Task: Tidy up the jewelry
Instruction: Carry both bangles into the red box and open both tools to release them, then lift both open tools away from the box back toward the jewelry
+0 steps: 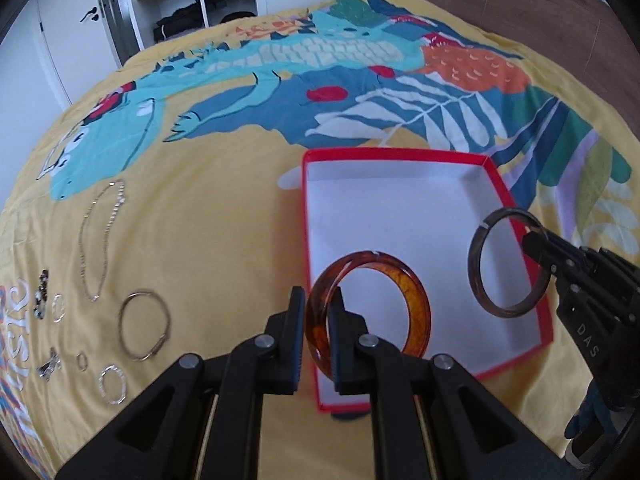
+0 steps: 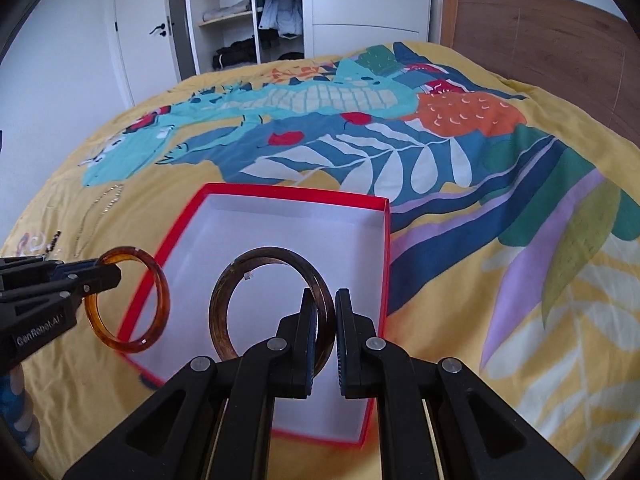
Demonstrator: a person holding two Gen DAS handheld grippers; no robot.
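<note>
A red box (image 1: 498, 184) with a white inside lies open on the bed; it also shows in the right wrist view (image 2: 386, 248). My left gripper (image 1: 318, 336) is shut on an amber bangle (image 1: 416, 300) and holds it above the box's near left corner; the same bangle shows in the right wrist view (image 2: 160, 300). My right gripper (image 2: 324, 344) is shut on a dark brown bangle (image 2: 224, 300) and holds it above the box; that bangle shows in the left wrist view (image 1: 480, 280) over the box's right side.
Loose jewelry lies on the yellow bedspread left of the box: a silver chain necklace (image 1: 102, 240), a thin metal bangle (image 1: 144, 324), small rings (image 1: 112, 384) and beads (image 1: 42, 292). A wooden headboard (image 2: 540, 40) and an open wardrobe (image 2: 240, 20) stand beyond the bed.
</note>
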